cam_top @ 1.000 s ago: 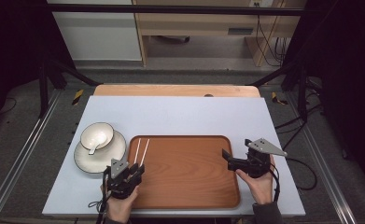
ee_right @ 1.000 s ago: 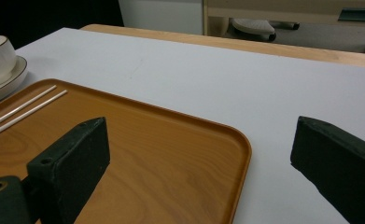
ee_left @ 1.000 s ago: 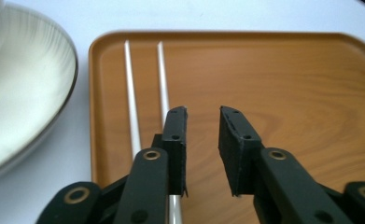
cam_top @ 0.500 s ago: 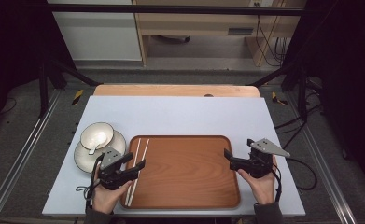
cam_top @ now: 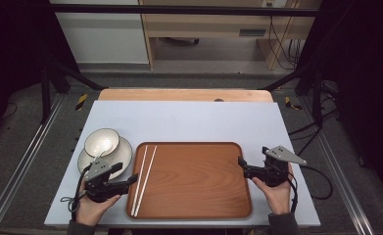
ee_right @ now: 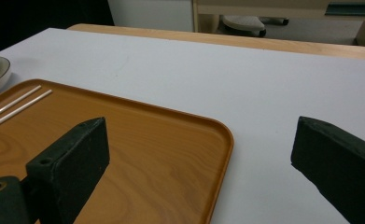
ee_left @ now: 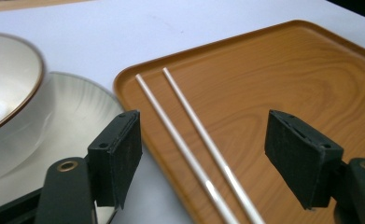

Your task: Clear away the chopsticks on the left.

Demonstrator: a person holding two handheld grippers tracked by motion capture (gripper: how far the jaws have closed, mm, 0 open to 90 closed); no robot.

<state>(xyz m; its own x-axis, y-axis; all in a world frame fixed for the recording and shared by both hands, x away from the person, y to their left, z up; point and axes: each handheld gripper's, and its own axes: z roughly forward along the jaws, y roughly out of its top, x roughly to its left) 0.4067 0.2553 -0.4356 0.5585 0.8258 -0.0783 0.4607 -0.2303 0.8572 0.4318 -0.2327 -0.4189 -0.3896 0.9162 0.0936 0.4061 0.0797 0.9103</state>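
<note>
Fingers of the left gripper stand parted, having just been opening, with nothing pressed between their pads; in the left gripper view two white chopsticks run through the gap beyond them, untouched. Both chopsticks lie side by side along the left edge of one brown wooden tray, nearly parallel (spreading slightly toward the far end). That single tray sits at the near middle of the pale grey table. Just left of it, one cream bowl with a dark rim rests on one white plate, the plate's edge close to the tray's corner. At the tray's right edge, the right gripper is likewise spread wide and empty, one jaw over the tray's right rim, the other over bare tabletop. Two hands, one per gripper, enter from the table's near side.
</note>
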